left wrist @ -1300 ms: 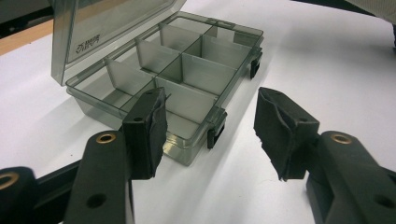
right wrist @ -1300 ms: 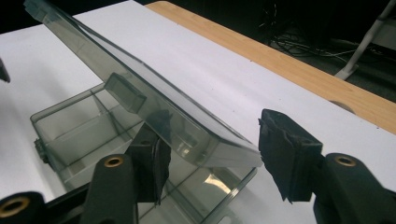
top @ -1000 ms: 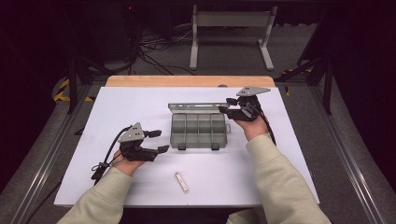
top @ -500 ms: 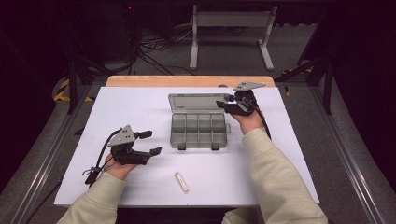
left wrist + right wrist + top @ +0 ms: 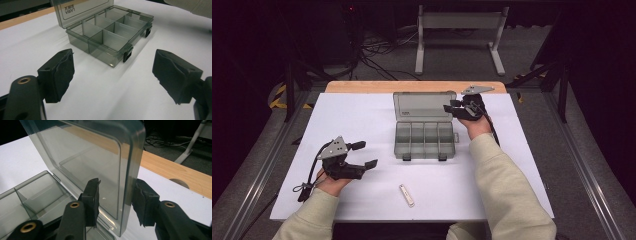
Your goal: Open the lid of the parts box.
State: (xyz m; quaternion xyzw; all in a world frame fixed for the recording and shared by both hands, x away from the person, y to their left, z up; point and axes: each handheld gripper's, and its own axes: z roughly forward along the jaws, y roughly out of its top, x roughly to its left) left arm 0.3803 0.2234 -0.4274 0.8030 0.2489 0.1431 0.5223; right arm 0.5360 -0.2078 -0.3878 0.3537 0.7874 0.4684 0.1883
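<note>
The smoky grey transparent plastic organizer box [image 5: 424,140] with its small divided compartments stands on the white surface [image 5: 362,115], near the far middle of it. Its hinged clear lid [image 5: 424,105] is raised and stands almost upright at the far side of the box. The two black latches [image 5: 127,53] hang at the near wall of the box, not fastened.

My right gripper [image 5: 462,111] is at the right edge of this lid. In the right gripper view the lid edge [image 5: 130,182] stands between my two black jaws. The jaws have just been closing around it. The right one looks to be at the rim, while the left one has a small gap to the lid panel, so I do not call it a firm pinch yet.

My left gripper [image 5: 362,155] is well apart from the box, at the near left part of the surface, and it points toward the box. Its jaws have just been opening and now they stand spread wide, with nothing between them. In the left gripper view I see the open box [image 5: 110,32] ahead of them, with its compartments looking empty.

A small pale oblong stick-shaped object [image 5: 407,195] lies flat on the surface near the front edge, between my two forearms. Beyond the white surface a strip of wooden tabletop [image 5: 362,86] shows at the far side.
</note>
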